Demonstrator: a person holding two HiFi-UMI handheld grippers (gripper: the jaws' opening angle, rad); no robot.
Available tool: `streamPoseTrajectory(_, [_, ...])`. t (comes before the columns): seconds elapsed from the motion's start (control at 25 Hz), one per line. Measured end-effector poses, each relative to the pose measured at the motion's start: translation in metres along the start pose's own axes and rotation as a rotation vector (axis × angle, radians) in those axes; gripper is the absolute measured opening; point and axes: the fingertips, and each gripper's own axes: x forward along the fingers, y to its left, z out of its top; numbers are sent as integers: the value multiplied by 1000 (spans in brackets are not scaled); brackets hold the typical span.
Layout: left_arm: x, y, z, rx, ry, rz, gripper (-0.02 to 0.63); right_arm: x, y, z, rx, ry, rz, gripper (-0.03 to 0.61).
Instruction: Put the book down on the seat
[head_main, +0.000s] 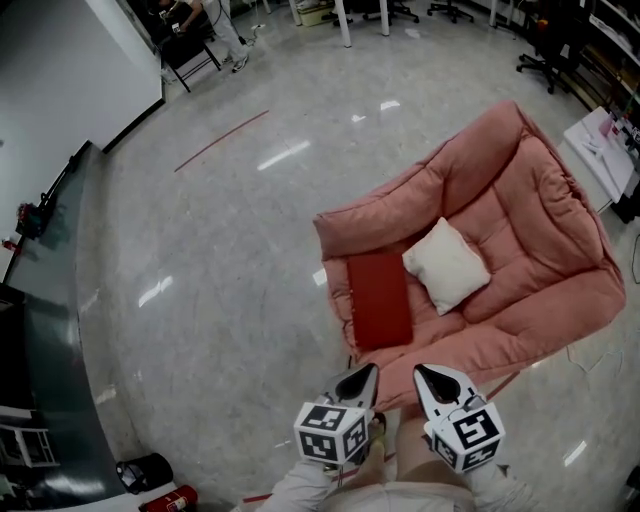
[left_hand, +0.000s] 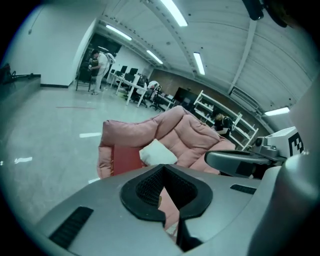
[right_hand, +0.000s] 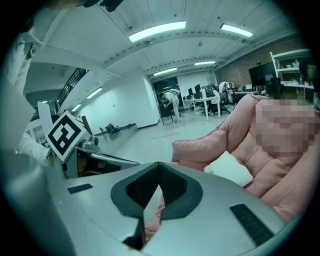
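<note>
Book (head_main: 380, 298) lies flat on chair (head_main: 540, 230) seat, pillow (head_main: 447, 265) at its 3 o'clock. Left gripper (head_main: 367, 373), right gripper (head_main: 423, 373): jaws together, empty.

The left gripper (left_hand: 164, 174) has empty, closed jaws; red book (left_hand: 125, 160) lies on pink seat (left_hand: 187, 132) beside white cushion (left_hand: 157, 152).

No words, numbers or brand names can be read anywhere. Only black-and-white square markers (head_main: 323, 421) are seen, printed on the cube (head_main: 345, 440) of the left gripper (head_main: 366, 374) and the cube (head_main: 466, 432) of the right gripper (head_main: 428, 376).
</note>
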Motion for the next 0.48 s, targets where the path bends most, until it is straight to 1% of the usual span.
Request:
streamPoseTrajectory(0.2, [-39,-18,3,55,-33,10,6,-23,24,8,-10,-40,4,5])
streamPoseTrajectory(0.48, [-85,-37,1,56,-78,5,6,-50,56,14,-68,-78,18,5])
